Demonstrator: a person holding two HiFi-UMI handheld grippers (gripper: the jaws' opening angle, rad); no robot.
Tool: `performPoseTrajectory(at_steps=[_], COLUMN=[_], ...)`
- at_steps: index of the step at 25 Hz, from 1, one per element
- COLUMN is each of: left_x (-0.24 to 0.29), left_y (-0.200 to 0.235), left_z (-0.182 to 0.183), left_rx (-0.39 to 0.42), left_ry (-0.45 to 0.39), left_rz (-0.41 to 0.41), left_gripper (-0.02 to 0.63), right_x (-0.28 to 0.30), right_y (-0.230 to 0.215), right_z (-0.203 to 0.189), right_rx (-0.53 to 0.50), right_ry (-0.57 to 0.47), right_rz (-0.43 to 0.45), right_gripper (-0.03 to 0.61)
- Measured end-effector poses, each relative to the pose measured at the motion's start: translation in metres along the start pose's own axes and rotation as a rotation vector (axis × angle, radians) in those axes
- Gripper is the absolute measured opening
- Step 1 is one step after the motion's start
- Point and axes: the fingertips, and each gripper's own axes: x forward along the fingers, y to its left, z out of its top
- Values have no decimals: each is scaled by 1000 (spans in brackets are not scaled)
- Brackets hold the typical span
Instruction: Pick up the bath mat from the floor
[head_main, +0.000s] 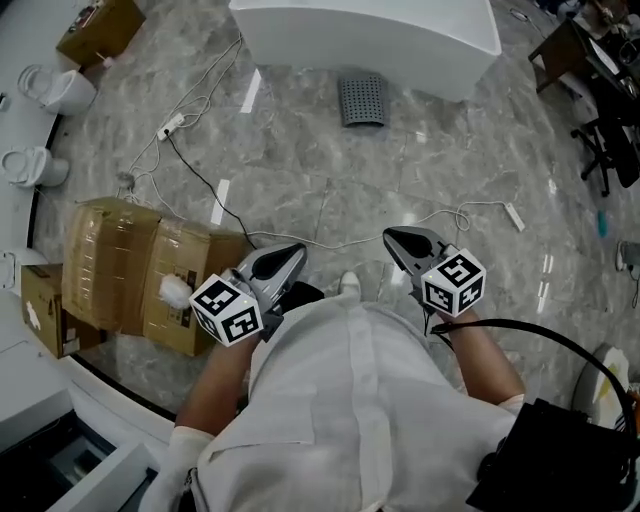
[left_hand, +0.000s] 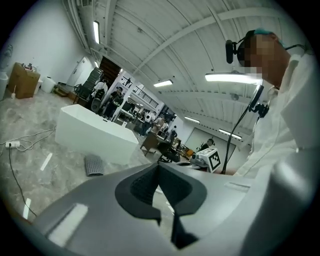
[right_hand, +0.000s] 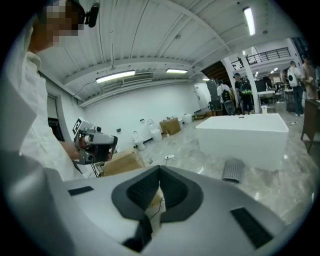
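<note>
The bath mat (head_main: 362, 100) is a small grey perforated rectangle, lying flat on the marble floor just in front of the white bathtub (head_main: 370, 35). Both grippers are held at waist height near the person's body, far from the mat. My left gripper (head_main: 297, 250) is shut with nothing between its pads. My right gripper (head_main: 392, 236) is also shut and empty. In the left gripper view the mat (left_hand: 93, 165) shows beyond the jaw tips (left_hand: 159, 165), to the left. The right gripper view has the mat (right_hand: 232, 170) to the right of the closed tips (right_hand: 160, 167).
Taped cardboard boxes (head_main: 140, 270) stand at the left. White toilets (head_main: 60, 90) line the far left wall. A power strip (head_main: 172, 124) and loose cables cross the floor between me and the tub. An office chair (head_main: 610, 150) is at the right, a black bag (head_main: 560, 460) at the lower right.
</note>
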Motion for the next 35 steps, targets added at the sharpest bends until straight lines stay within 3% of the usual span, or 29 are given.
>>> performPoseTrajectory(at_steps=[7,13,17,20,24,29,35], left_x=[40,62,81,92,117,159,232], left_y=[53,145,194,234,281,310,353], left_z=[22,59,99,118,134,147,145], left_rx=[-37,-38,-4,18,53,54,28], left_ry=[61,100,140,187,247,277,373], left_rz=[41,-1,-75,-114,-101,-101,-74], left_gripper=[6,6,6,6,6,6,6], right_x=[38,106,144,175,205,235,285], right_y=[-57,-113,-155,-187,-230,-293,-408], right_z=[7,31,49,56,58,39,-33], right_rx=[165,284,380,431,545,698,945], right_ry=[-70,-131,-143,-146,-183,-200,-207], right_rz=[1,-69,-157,-215,-246,-245,-259], right_gripper=[8,11,12,57,63,63,63])
